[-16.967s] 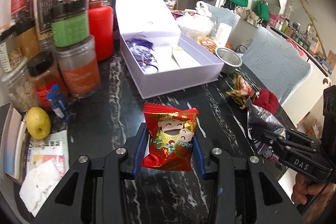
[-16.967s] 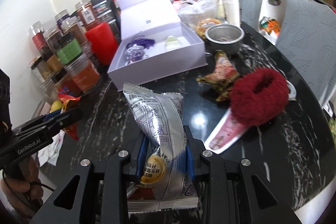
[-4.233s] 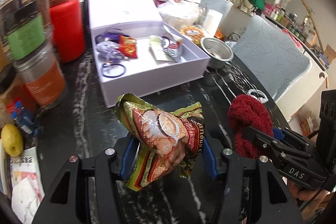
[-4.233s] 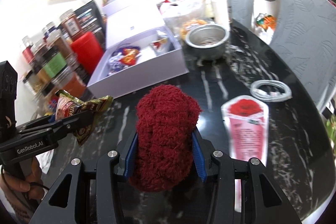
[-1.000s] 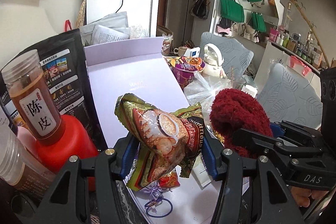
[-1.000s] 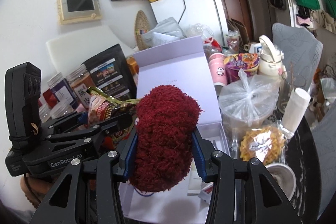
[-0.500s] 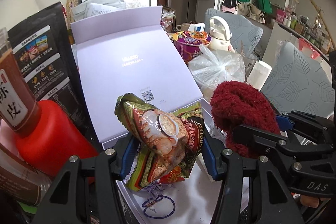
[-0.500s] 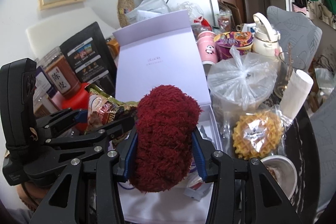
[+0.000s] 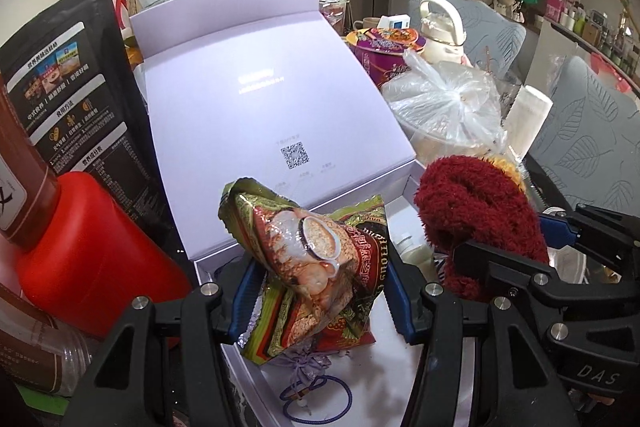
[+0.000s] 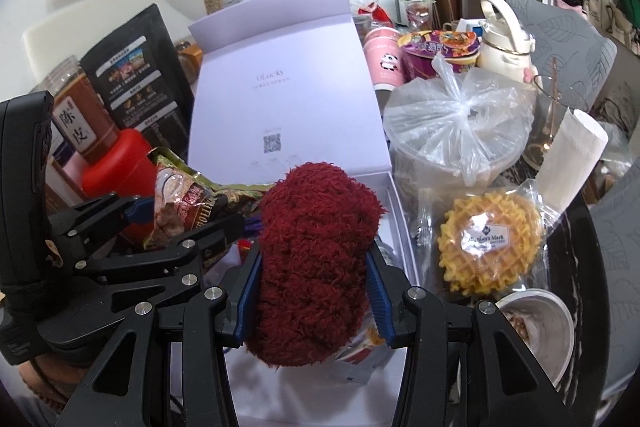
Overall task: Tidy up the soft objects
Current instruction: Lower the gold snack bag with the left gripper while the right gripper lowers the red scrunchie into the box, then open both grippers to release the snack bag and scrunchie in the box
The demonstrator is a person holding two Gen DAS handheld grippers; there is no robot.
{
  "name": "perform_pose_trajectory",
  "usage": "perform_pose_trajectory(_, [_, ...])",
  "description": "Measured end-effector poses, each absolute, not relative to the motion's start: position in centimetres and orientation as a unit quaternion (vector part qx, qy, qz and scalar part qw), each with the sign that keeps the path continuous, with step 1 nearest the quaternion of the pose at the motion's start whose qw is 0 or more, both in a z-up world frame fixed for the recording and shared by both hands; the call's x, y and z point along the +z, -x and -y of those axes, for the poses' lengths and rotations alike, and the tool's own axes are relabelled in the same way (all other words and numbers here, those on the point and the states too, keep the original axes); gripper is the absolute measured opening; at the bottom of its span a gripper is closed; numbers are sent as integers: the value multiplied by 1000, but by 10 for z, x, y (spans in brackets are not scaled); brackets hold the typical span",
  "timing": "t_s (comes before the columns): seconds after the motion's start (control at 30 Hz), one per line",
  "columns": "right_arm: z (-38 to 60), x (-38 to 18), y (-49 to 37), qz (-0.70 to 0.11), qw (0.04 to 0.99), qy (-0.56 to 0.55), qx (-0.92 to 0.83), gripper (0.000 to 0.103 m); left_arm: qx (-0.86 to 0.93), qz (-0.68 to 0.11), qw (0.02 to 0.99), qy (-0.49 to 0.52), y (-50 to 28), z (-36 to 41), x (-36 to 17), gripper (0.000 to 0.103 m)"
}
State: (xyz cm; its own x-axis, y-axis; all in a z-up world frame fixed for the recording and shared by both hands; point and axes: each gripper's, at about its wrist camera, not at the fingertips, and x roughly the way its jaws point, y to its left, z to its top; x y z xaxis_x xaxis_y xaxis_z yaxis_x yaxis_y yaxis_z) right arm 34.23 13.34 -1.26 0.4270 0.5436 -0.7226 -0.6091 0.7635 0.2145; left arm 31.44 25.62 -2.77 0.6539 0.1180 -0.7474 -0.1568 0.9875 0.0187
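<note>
My left gripper [image 9: 318, 291] is shut on a green and red snack packet [image 9: 316, 263], held over the open lilac box [image 9: 400, 367]. Beside it my right gripper [image 10: 312, 285] is shut on a fluffy dark red scrunchie [image 10: 314, 259], also above the box. From the left wrist view the scrunchie [image 9: 476, 223] hangs to the right of the packet; from the right wrist view the packet [image 10: 188, 207] sits to the left. The raised lid [image 9: 260, 111] stands behind both. A purple hair tie [image 9: 316, 399] and other small packets lie on the box floor, partly hidden.
A red canister [image 9: 88, 259], a spice jar and a black pouch [image 9: 68, 95] crowd the box's left. Right of it stand a tied plastic bag over a tub [image 10: 456, 135], a wrapped waffle [image 10: 488, 243], a metal bowl [image 10: 536, 327] and a paper roll. Cups and a kettle stand behind.
Both grippers have come down and tipped forward over the box with their loads still held. The lid now fills more of both views and more of the box floor shows.
</note>
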Motion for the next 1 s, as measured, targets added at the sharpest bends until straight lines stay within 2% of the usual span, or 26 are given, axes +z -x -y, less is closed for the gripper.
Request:
perform_pose_trajectory(0.77, [-144,-47,-362,-452,828,63,325,49,84,-472,876,44,-341,-262,-73,56])
perform_pose_trajectory(1.0, [-144,-46,-361,-456,827,72,321,57,99,-497,861,35,-352,-261,-87,58])
